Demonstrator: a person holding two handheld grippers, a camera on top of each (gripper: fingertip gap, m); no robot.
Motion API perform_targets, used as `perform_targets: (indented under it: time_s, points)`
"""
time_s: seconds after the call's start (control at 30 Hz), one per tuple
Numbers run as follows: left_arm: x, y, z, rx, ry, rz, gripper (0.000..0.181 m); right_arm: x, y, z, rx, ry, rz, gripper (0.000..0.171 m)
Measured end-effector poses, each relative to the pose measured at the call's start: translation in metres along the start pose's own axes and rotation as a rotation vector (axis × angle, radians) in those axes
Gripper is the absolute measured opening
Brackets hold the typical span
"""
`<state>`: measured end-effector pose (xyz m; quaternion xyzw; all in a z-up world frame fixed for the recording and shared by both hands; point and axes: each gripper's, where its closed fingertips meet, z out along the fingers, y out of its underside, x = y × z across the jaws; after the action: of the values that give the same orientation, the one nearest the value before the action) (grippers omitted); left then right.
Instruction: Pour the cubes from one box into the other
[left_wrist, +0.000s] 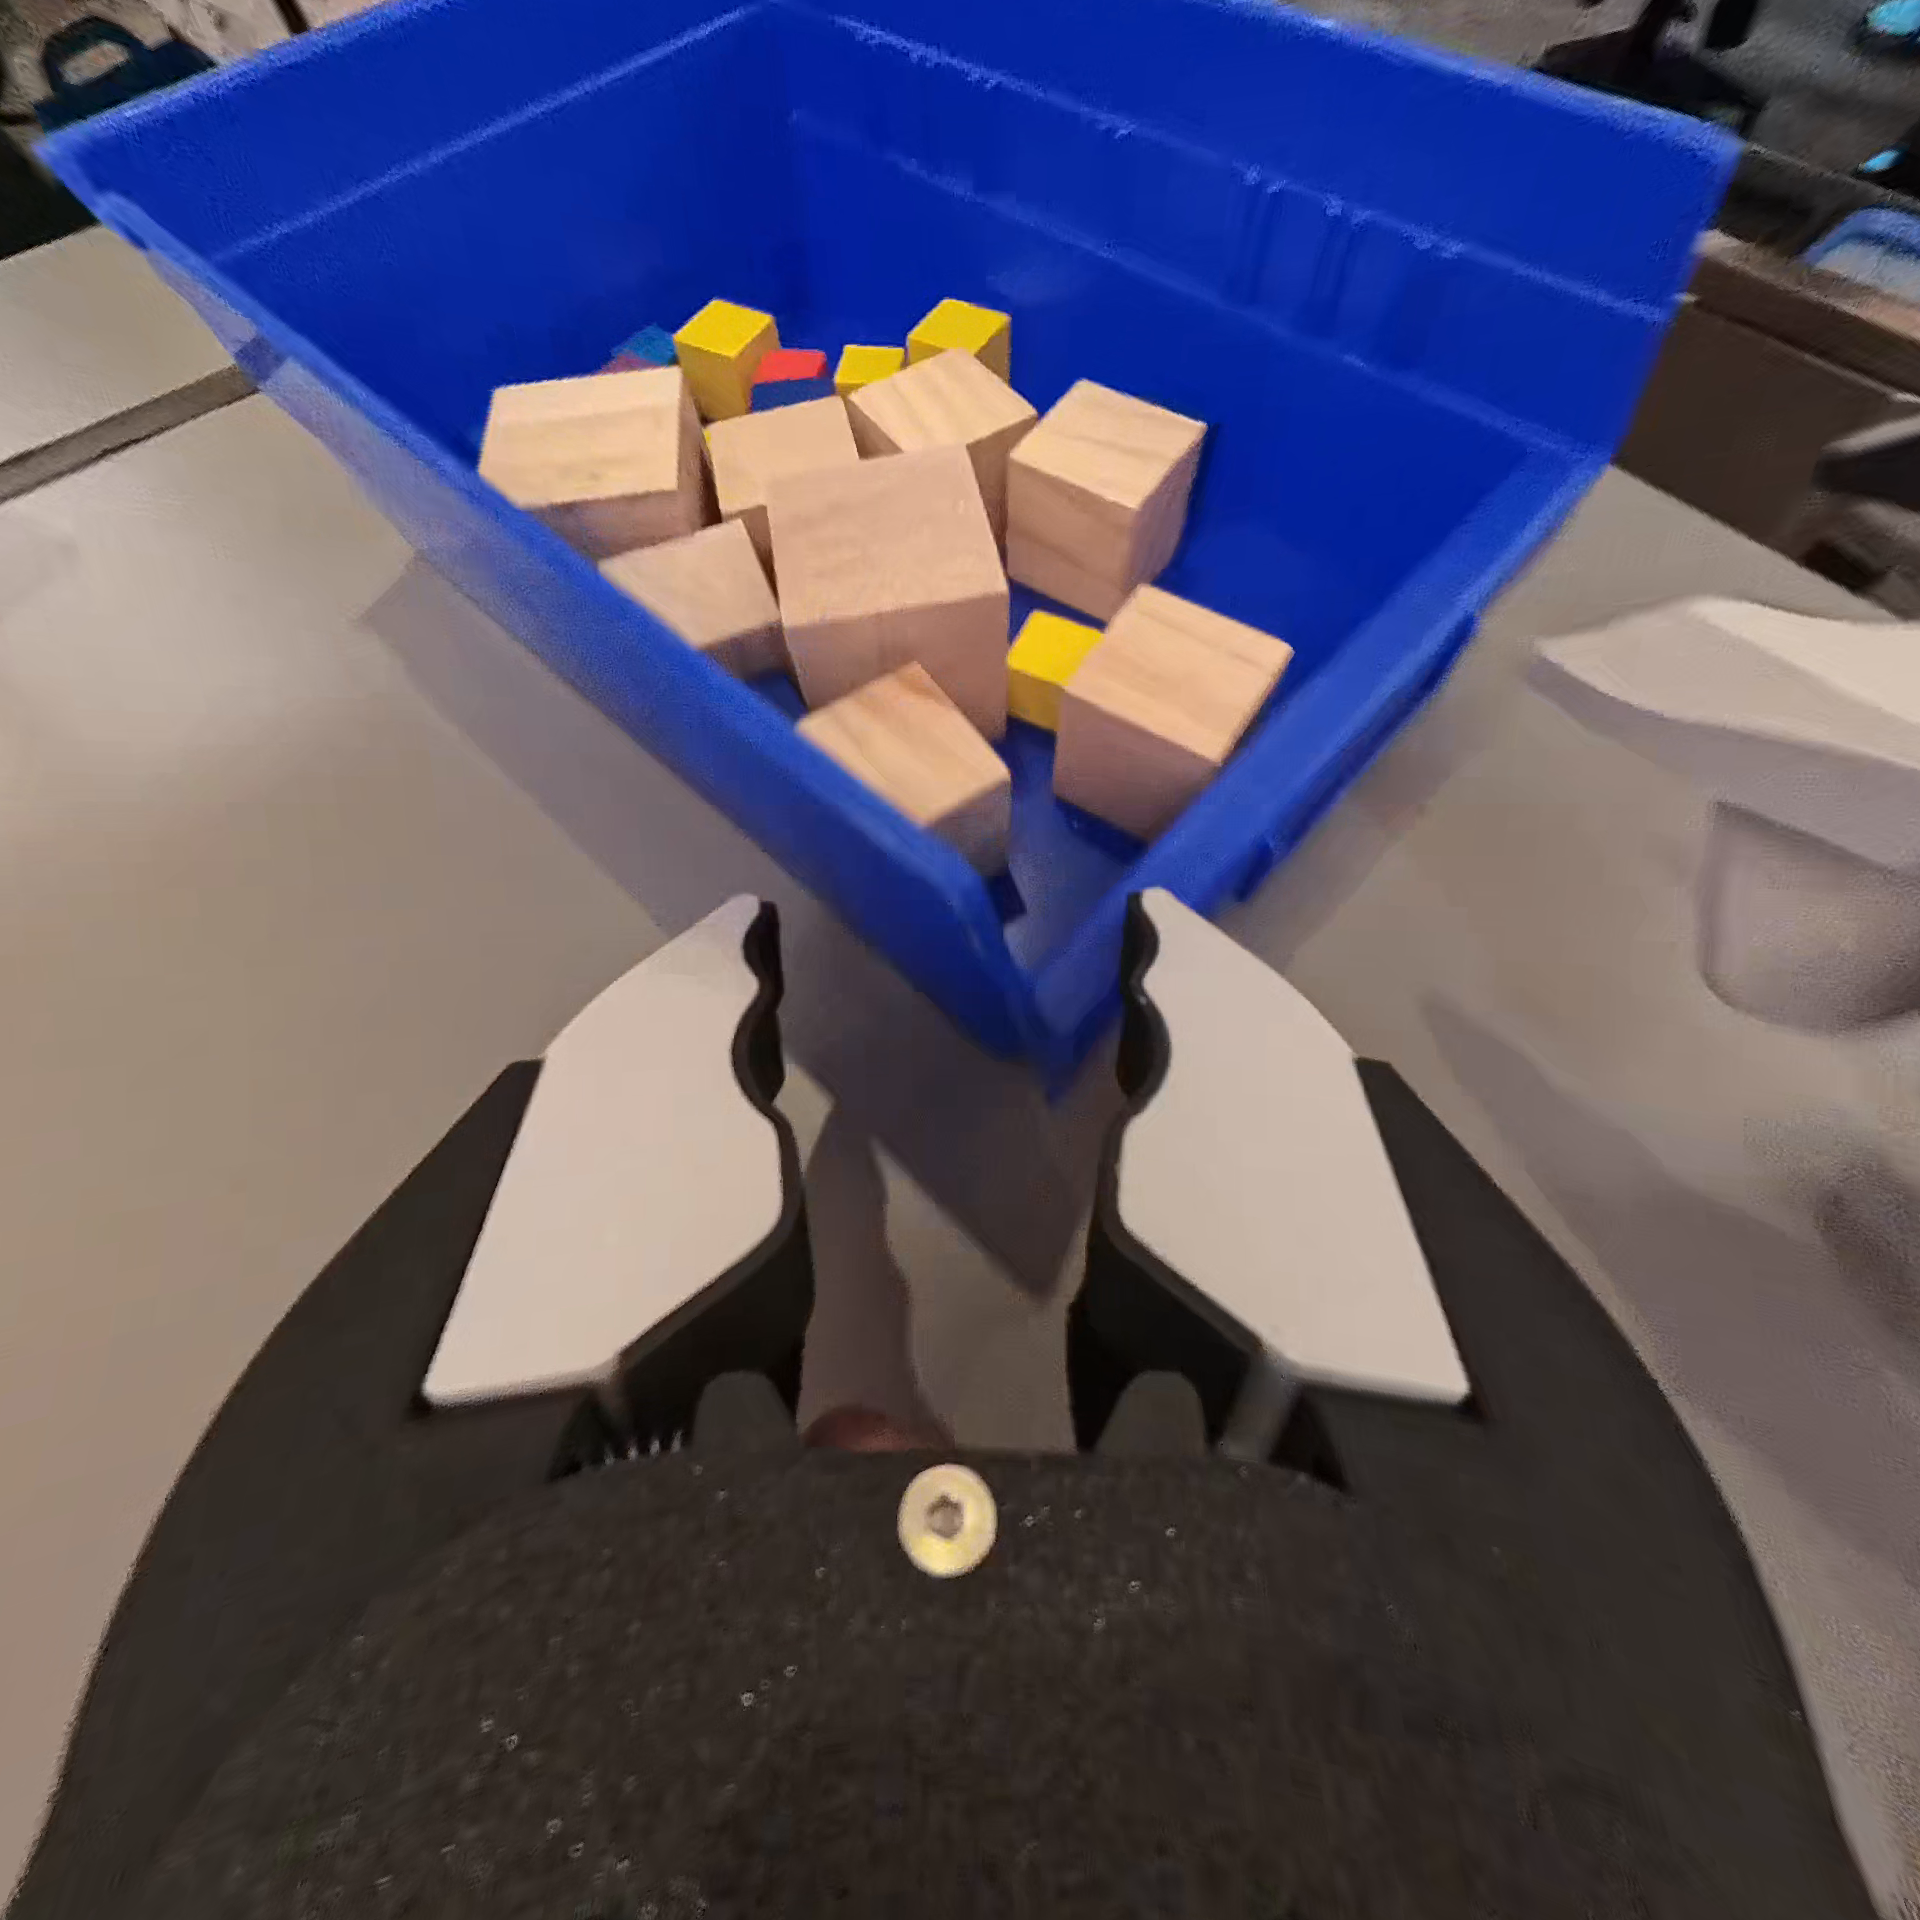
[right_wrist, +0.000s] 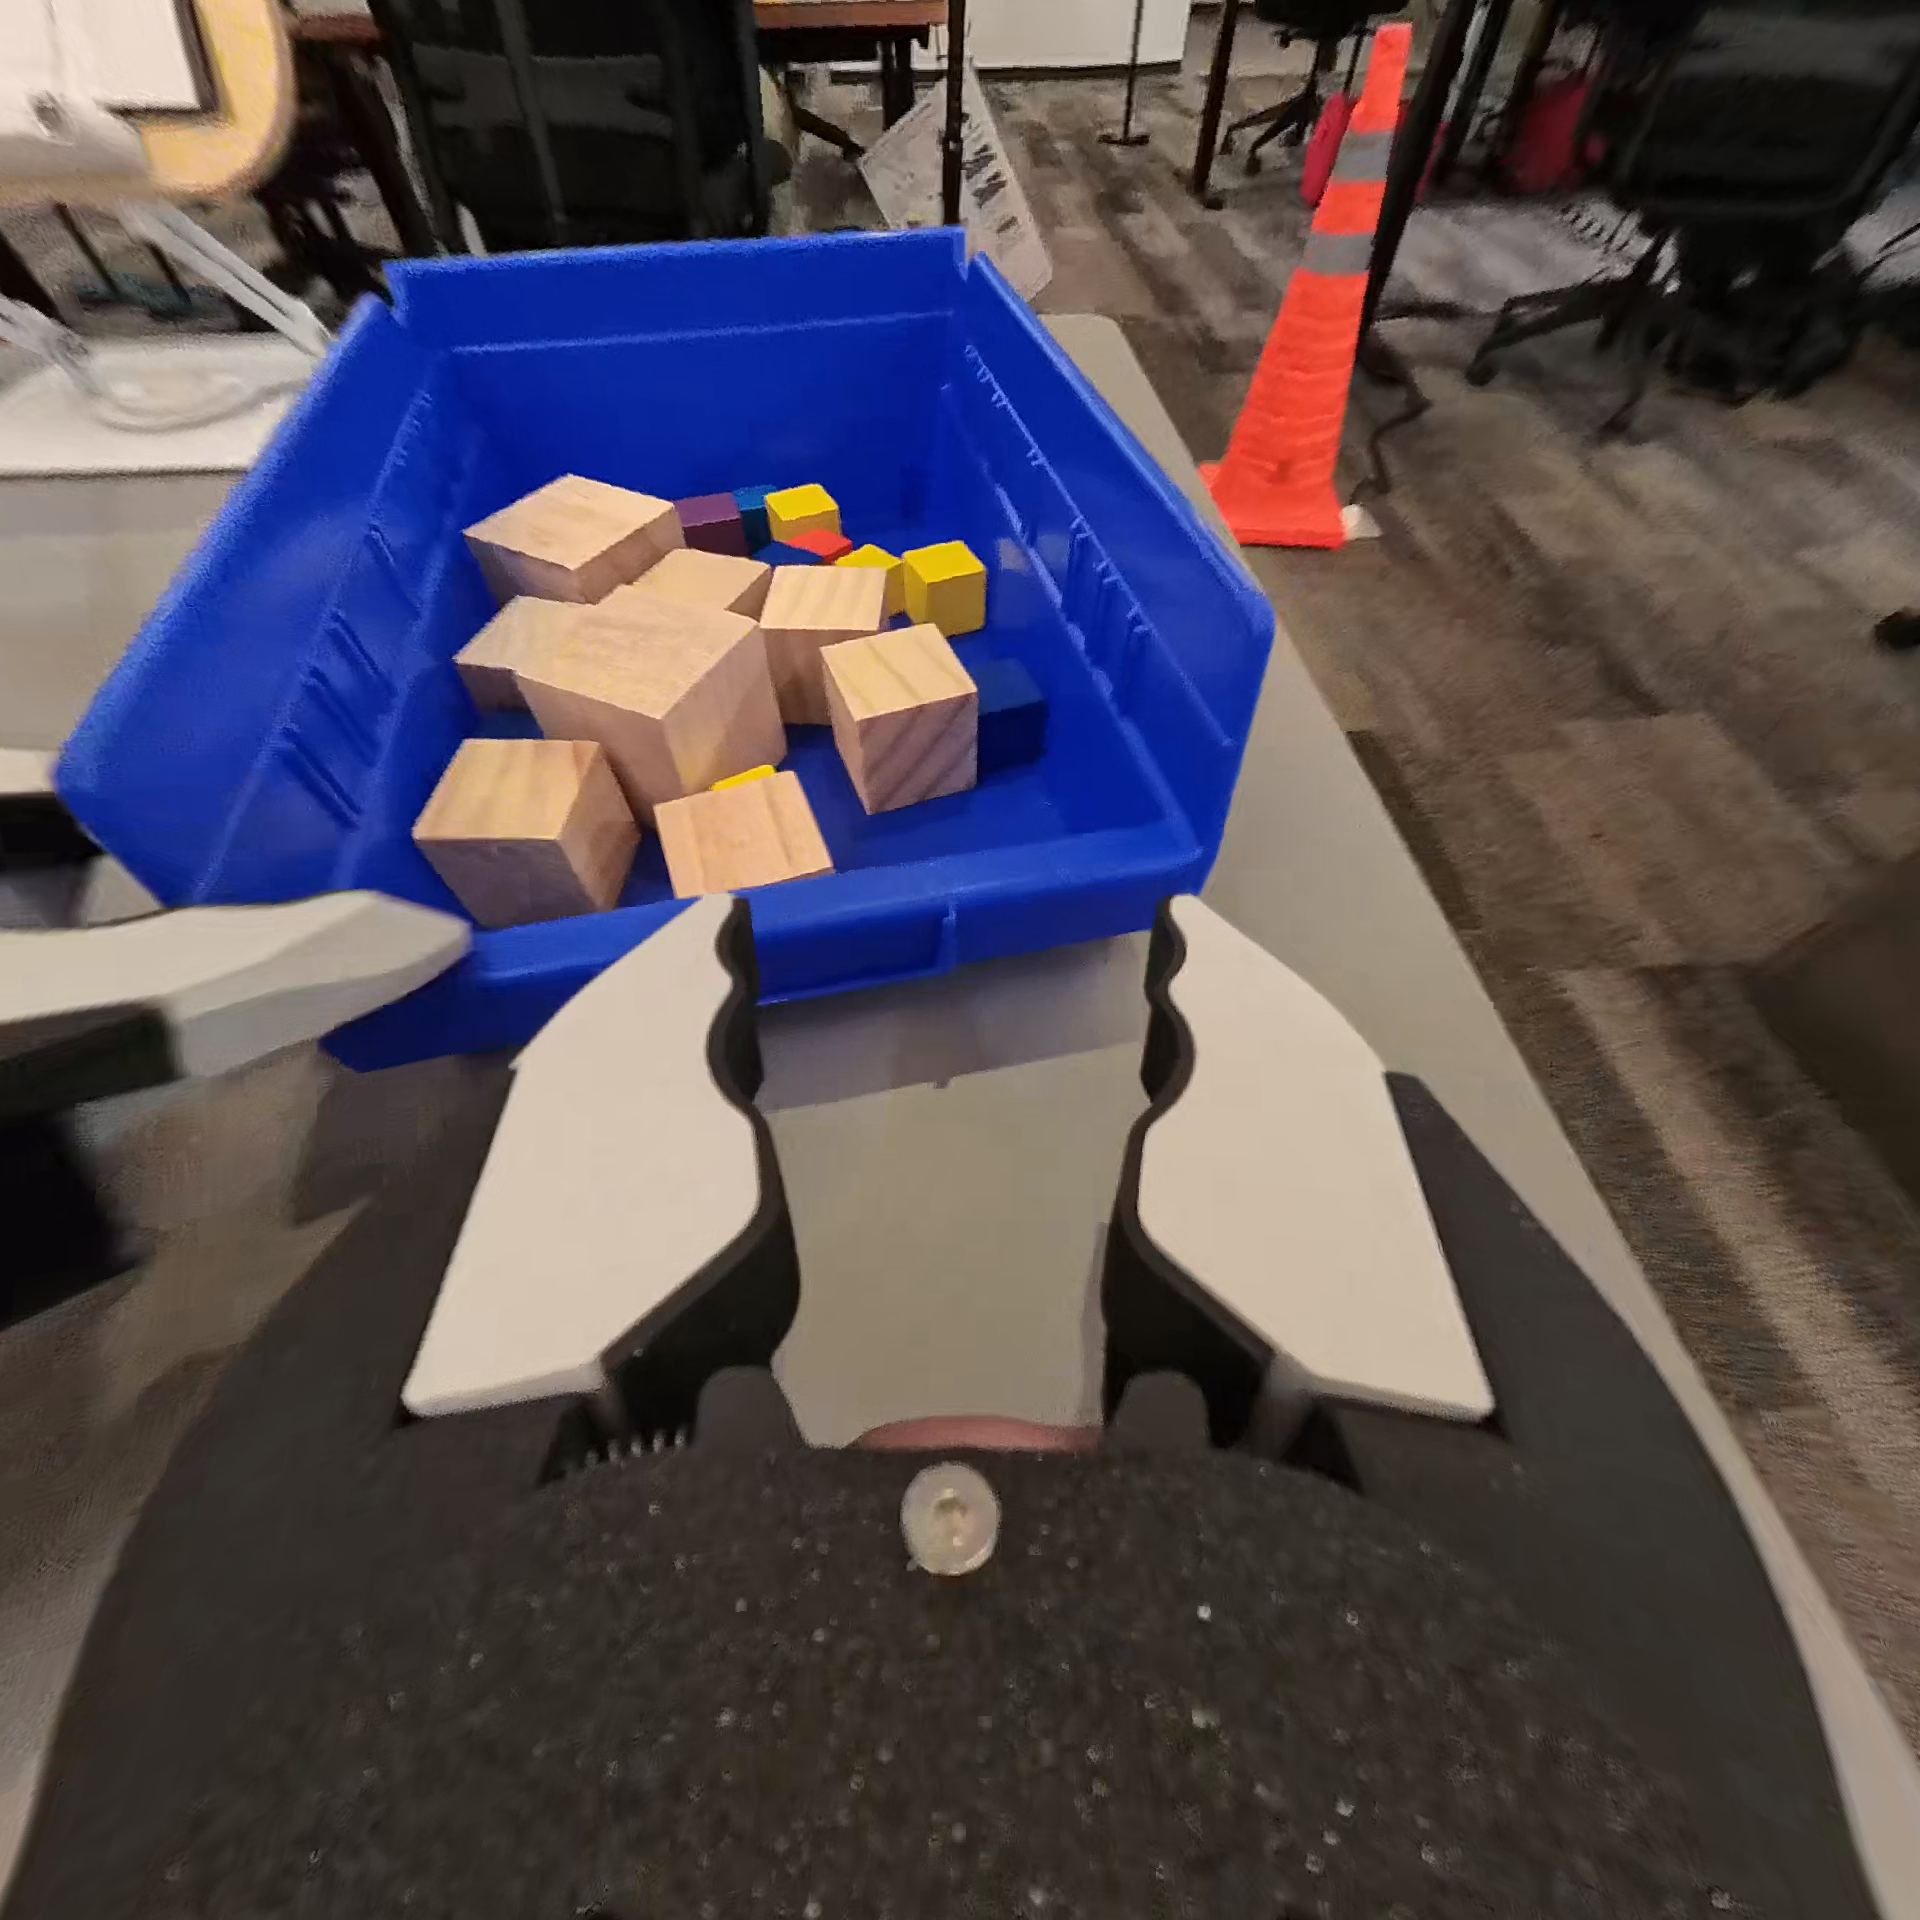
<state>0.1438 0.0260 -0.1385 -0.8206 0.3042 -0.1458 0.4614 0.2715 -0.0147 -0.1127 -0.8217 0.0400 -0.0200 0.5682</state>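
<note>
The blue box (right_wrist: 1039, 894) sits on the grey tabletop (right_wrist: 1330, 883), loaded with wooden and coloured cubes (right_wrist: 655, 686). The left tongs (left_wrist: 951, 925) straddle its near corner, spread, gripping nothing. The right tongs (right_wrist: 951, 925) hang just short of its low front wall, also wide apart and empty. From there the box's long axis looks to run straight ahead, open front toward the right tongs.
</note>
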Motion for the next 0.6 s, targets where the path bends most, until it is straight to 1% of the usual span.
perform_targets:
  time_s: [0.03, 0.07, 0.1, 0.13, 0.2, 0.3, 0.37, 0.4, 0.43, 0.5, 0.57, 0.6]
  points:
    - [-0.003, -0.004, 0.007, 0.005, -0.015, -0.022, 0.056, 0.001, 0.000, 0.000, 0.003, -0.015, 0.024, 0.071]
    - [-0.007, -0.005, 0.011, -0.010, -0.030, -0.050, 0.042, 0.003, 0.001, 0.001, -0.005, -0.025, 0.039, 0.070]
    - [-0.010, -0.006, 0.013, -0.019, -0.036, -0.069, 0.040, 0.005, 0.003, 0.002, -0.020, -0.031, 0.052, 0.070]
    - [-0.018, -0.006, 0.012, -0.024, -0.070, -0.074, 0.035, 0.006, 0.005, 0.004, -0.037, -0.033, 0.053, 0.069]
    - [-0.040, -0.004, 0.005, -0.010, -0.156, -0.115, 0.019, 0.010, 0.010, 0.008, -0.064, -0.007, 0.040, 0.069]
    - [-0.068, 0.005, -0.011, 0.013, -0.225, -0.251, 0.004, -0.001, 0.020, 0.020, -0.117, -0.021, 0.074, 0.070]
    - [-0.073, 0.009, -0.018, 0.016, -0.227, -0.292, 0.003, -0.019, 0.024, 0.028, -0.142, -0.062, 0.131, 0.068]
    - [-0.073, 0.011, -0.021, 0.011, -0.231, -0.282, 0.003, -0.024, 0.022, 0.031, -0.139, -0.056, 0.158, 0.064]
    - [-0.072, 0.012, -0.023, 0.010, -0.230, -0.272, 0.003, -0.029, 0.018, 0.032, -0.122, -0.056, 0.178, 0.063]
    - [-0.071, 0.015, -0.027, 0.014, -0.227, -0.264, 0.004, -0.033, 0.009, 0.030, -0.087, -0.044, 0.226, 0.039]
    - [-0.078, 0.018, -0.035, 0.020, -0.233, -0.273, 0.004, -0.026, 0.007, 0.023, -0.116, -0.003, 0.231, 0.004]
    - [-0.080, 0.017, -0.041, 0.034, -0.207, -0.288, 0.005, -0.031, 0.004, 0.022, -0.121, -0.007, 0.189, 0.003]
